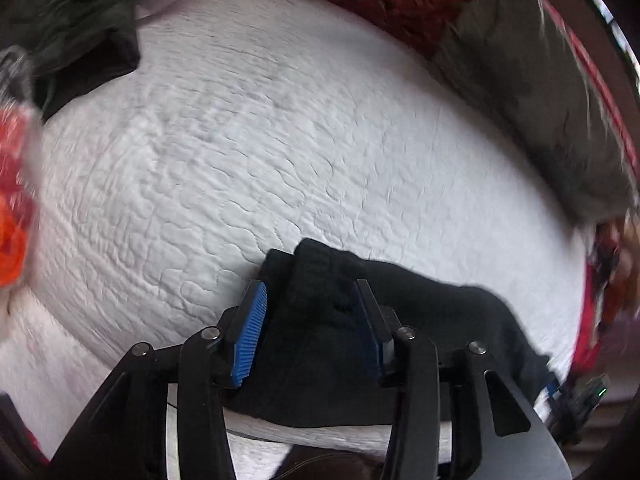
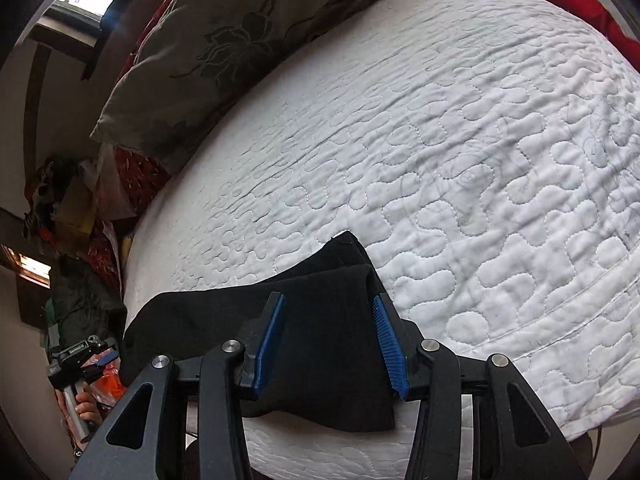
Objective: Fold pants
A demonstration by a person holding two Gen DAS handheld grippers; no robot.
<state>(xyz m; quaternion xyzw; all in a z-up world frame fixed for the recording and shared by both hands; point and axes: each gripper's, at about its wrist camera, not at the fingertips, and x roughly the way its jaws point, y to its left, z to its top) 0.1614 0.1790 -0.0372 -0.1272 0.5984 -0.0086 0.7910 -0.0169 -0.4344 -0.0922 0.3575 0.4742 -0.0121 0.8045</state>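
The black pants (image 1: 400, 340) lie folded on the white quilt (image 1: 240, 140) of the bed, along its near edge; the left gripper (image 1: 308, 332) hangs over one end of them, its blue fingers (image 1: 250, 332) spread and released, the cloth below and between them but not pinched; the right gripper (image 2: 330, 344) hangs over the other end, fingers (image 2: 390, 350) likewise apart and holding nothing; a grey pillow (image 2: 224, 40) rests at the far side of the quilt, well apart from the pants.
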